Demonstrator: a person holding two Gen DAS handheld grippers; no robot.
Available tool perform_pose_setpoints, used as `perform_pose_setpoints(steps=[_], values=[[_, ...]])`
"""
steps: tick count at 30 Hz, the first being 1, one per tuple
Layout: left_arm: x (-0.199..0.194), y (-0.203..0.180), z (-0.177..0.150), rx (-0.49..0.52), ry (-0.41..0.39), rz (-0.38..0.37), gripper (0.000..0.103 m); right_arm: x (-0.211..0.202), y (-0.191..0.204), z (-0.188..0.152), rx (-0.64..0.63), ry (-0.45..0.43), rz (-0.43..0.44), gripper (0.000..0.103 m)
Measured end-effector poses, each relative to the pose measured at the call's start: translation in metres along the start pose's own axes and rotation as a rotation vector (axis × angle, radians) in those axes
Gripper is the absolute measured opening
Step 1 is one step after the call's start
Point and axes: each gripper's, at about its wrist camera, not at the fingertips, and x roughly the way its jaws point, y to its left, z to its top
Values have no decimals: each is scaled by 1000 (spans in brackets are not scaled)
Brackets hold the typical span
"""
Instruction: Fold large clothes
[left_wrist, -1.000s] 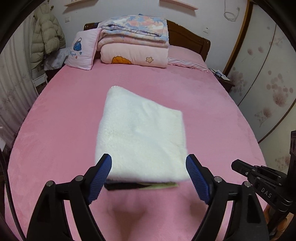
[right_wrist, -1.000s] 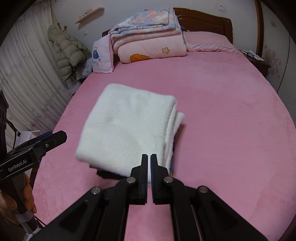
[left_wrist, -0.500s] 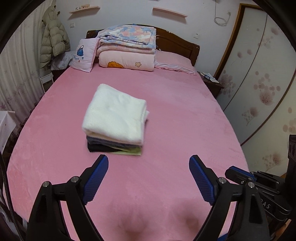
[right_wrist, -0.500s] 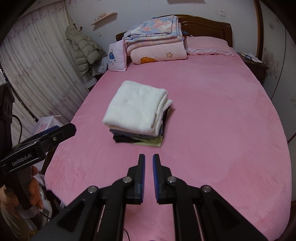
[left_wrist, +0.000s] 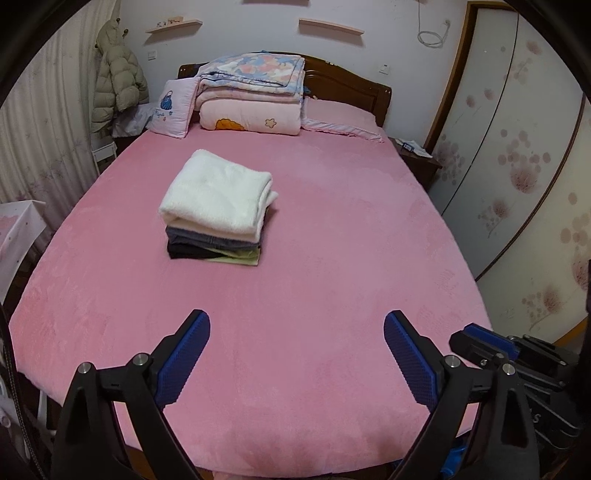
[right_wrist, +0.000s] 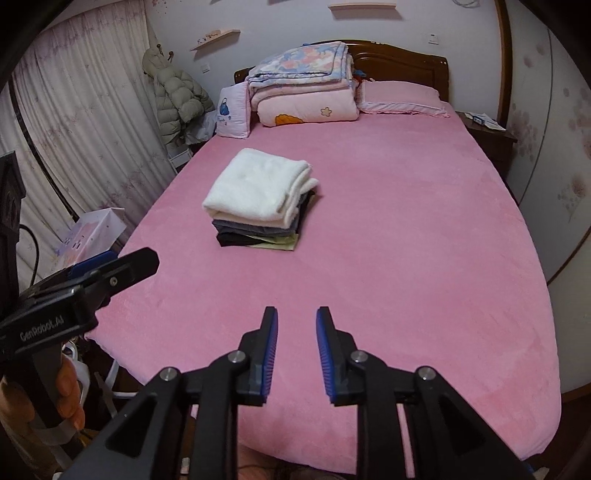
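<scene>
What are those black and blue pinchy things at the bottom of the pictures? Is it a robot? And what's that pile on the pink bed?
It's not a robot. A person holds a grabbing tool in each hand, and each tool has a small camera looking out along its two fingers. So one picture comes from the left claw and the other from the right claw.

The blue parts are soft pads for pinching cloth. Both claws are empty right now. The left one stands wide open, and the right one has just been opening, with nothing between its pads.

On the pink bed sits a neat stack of folded clothes, with a fluffy white piece on top and darker ones under it. By the headboard lie folded quilts and a pillow.
</scene>
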Motion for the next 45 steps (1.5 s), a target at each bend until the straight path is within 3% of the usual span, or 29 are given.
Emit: perform_pose_setpoints(steps=[5,11,28,45], values=[[2,-16,-26,13,-4,43,95,-3,-11,-22,6,-17,-63,23],[7,-24,-37,11,14,63,95,-6,-20,-40,53,-23,-84,35],[10,-38,-40,71,37,44,95,-11,-37,-45,80,-45,-97,43],[17,-35,-35,76,50,26,95,-8,-48,-41,75,-19,-125,44]])
